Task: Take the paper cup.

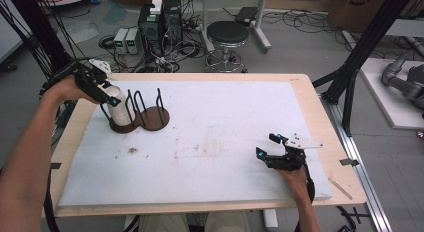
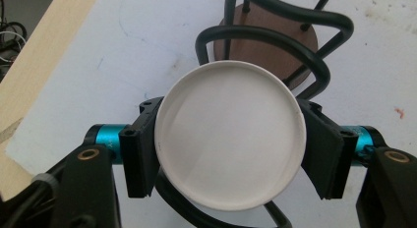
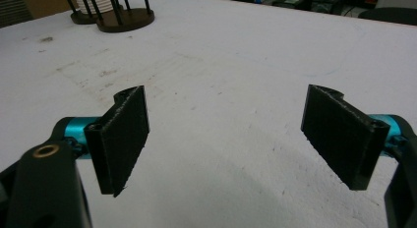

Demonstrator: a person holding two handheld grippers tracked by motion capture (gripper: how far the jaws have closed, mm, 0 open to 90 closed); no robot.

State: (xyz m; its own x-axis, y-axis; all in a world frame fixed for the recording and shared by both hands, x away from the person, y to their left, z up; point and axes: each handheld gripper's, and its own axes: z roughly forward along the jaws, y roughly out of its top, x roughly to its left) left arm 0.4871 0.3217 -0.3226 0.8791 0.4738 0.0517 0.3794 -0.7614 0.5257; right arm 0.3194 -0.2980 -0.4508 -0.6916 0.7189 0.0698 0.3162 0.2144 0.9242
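A white cup [image 1: 118, 105] stands in the left bay of a black wire rack [image 1: 141, 110] with two round brown bases, at the mat's far left. My left gripper [image 1: 106, 92] is shut on it from the left. In the left gripper view both pads press the sides of the white cup's round face [image 2: 228, 134], with the rack's wire loops [image 2: 287, 39] behind it. My right gripper [image 1: 272, 153] rests at the near right of the mat, open with nothing between its jaws. Its own view shows the open right gripper [image 3: 228, 139], with the rack [image 3: 120, 16] far off at top left.
A white mat [image 1: 210, 127] with faint brown stains covers the wooden table [image 1: 310, 107]. Beyond the far edge stand a black stool [image 1: 227, 39], computer boxes [image 1: 160, 24] and loose cables on the floor. Black frame posts [image 1: 357, 57] rise at the right.
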